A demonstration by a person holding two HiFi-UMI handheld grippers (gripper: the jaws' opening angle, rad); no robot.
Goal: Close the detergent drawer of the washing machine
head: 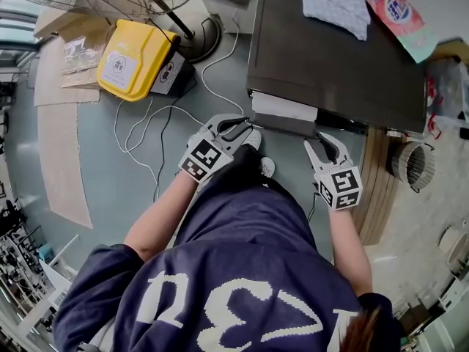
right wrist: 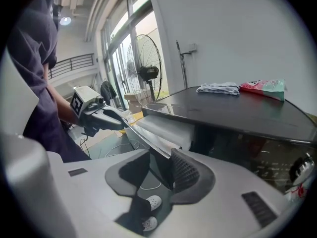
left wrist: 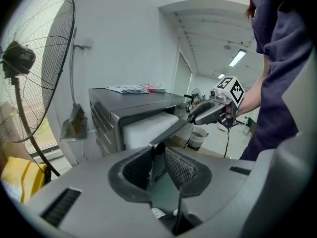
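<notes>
The washing machine (head: 330, 57) has a dark top, and its white detergent drawer (head: 282, 108) sticks out of the front. The drawer's thin dark front panel (head: 293, 127) runs between both grippers. My left gripper (head: 245, 127) is at the panel's left end; in the left gripper view the panel edge (left wrist: 157, 157) sits between its jaws (left wrist: 161, 165), against the ribbed pad. My right gripper (head: 322, 144) is at the right end, its jaws (right wrist: 161, 167) closed round the panel (right wrist: 148, 143) likewise. Each gripper view shows the other gripper on the panel's far end (left wrist: 198, 115) (right wrist: 119, 124).
A grey cloth (head: 337, 2) and a red packet (head: 399, 13) lie on the machine's top. A yellow case (head: 135, 57), a fan base (head: 194, 42) and white cables (head: 146, 134) are on the floor to the left. A round basket (head: 414, 166) stands at the right.
</notes>
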